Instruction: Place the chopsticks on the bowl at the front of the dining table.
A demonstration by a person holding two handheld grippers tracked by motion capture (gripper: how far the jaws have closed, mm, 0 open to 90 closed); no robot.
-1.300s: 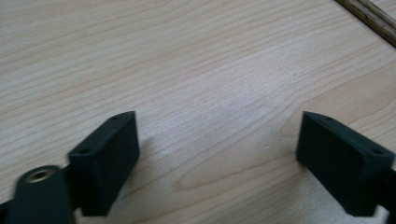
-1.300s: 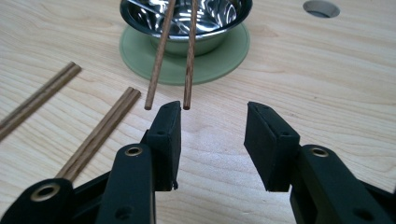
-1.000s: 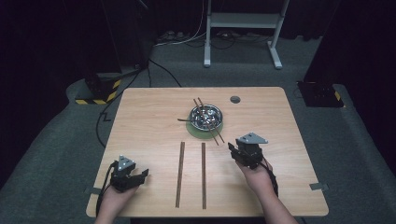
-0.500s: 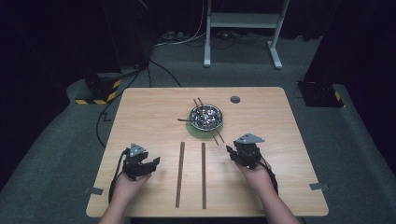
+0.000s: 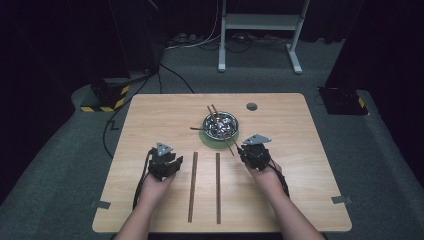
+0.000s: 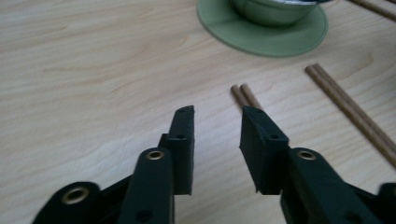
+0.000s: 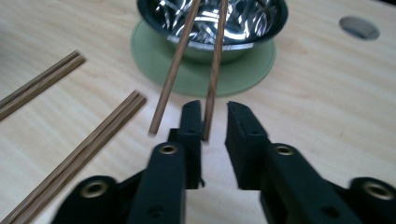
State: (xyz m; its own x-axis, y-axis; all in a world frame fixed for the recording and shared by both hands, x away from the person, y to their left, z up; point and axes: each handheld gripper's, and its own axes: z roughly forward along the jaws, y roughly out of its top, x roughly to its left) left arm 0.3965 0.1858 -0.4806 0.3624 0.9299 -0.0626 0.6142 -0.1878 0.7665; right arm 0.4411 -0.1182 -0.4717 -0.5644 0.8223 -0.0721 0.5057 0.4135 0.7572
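Dark room, wooden table [image 5: 300, 150]. Two chopstick pairs [image 5: 193, 185] laid out near; more wait in the far steel bowl [image 5: 220, 124]. Right gripper [image 7: 215, 114] jaws just narrowed beside a leaning chopstick [image 7: 215, 60], gripping nothing. Left gripper [image 6: 217, 116] closing, empty.

A wooden tabletop [image 5: 150, 115] is seen from above. A metal bowl [image 5: 220, 125] is set on a green mat [image 5: 206, 140] near its middle, with chopsticks [image 5: 229, 143] leaned out of it toward the near right. Two chopstick pairs [image 5: 192, 186] are laid side by side, running near to far, between the hands. The left tool [image 5: 170, 164] is held left of them, the right tool [image 5: 248, 150] just beside the leaning chopsticks' near ends. Both tools' jaws have just been closing; nothing can be made out between them.
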